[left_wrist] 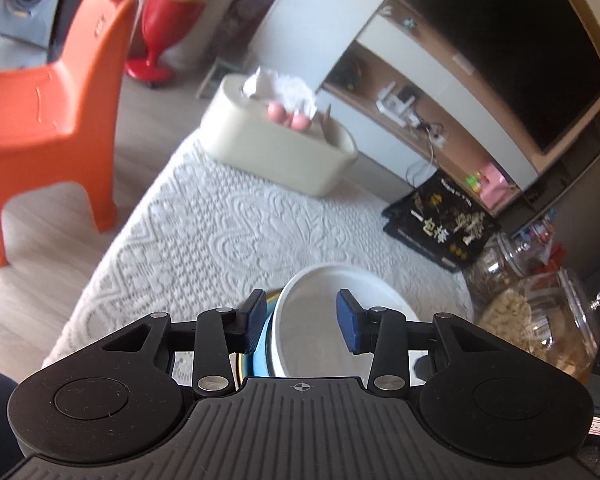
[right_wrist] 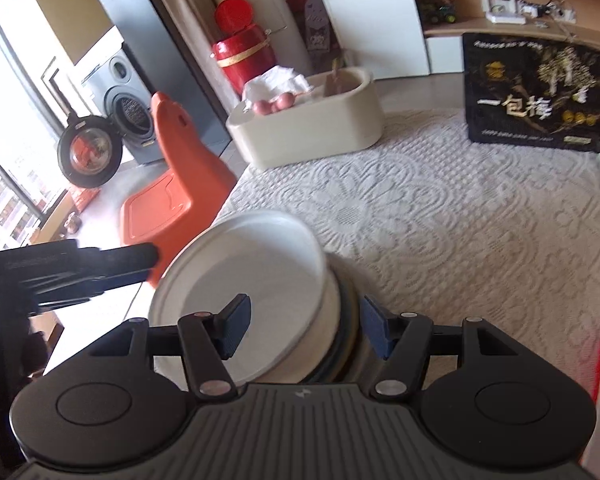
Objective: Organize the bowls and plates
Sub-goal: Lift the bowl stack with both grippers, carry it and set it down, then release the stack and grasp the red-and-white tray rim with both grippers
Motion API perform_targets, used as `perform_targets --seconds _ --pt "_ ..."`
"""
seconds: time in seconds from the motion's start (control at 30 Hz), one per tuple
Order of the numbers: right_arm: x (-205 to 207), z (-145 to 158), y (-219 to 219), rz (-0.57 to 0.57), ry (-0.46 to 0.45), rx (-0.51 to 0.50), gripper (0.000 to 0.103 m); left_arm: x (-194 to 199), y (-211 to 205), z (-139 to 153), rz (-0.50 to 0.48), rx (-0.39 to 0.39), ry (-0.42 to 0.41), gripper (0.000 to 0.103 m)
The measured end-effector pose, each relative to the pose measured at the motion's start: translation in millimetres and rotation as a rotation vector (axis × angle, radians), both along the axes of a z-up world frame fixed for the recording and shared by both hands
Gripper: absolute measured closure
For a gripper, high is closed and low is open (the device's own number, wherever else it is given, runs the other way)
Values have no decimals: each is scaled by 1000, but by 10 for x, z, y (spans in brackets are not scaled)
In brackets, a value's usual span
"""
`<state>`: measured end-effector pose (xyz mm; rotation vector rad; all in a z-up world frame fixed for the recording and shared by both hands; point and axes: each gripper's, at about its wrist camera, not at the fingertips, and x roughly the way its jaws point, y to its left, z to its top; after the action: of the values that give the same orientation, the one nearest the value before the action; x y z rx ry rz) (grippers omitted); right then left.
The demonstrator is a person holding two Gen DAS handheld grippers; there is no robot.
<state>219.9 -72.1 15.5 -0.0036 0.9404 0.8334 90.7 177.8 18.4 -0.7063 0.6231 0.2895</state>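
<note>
A white bowl (left_wrist: 340,280) sits on a stack with a light blue, gold-rimmed dish (left_wrist: 262,354) under it, on the white lace tablecloth (left_wrist: 220,216). My left gripper (left_wrist: 302,320) is open, its blue pads either side of the bowl's left wall, apart from it. In the right wrist view the white bowl (right_wrist: 260,256) tops darker-rimmed dishes (right_wrist: 350,320). My right gripper (right_wrist: 306,328) is open, straddling the bowl's right wall and the stack's rim. The left gripper's black body (right_wrist: 60,272) shows at the left.
A cream tissue box (left_wrist: 276,144) with pink balls stands at the table's far end. A black printed box (left_wrist: 440,220) and glass jars (left_wrist: 540,320) stand to the right. An orange chair (left_wrist: 48,120) stands beyond the table's left edge.
</note>
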Motion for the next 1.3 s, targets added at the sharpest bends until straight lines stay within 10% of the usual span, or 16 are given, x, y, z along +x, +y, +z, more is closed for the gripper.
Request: perform_targets --seconds 0.3,0.73,1.3 --pt "30 101 -1004 -173 -156 -11 41 372 -858 173 -192 25 -31 61" --pt "208 -529 -2931 -581 -158 -165 41 1415 -2601 -550 -631 -24 136 62" --pt "285 -889 -3414 -661 -68 41 43 1749 -3105 -778 -543 117 202 62"
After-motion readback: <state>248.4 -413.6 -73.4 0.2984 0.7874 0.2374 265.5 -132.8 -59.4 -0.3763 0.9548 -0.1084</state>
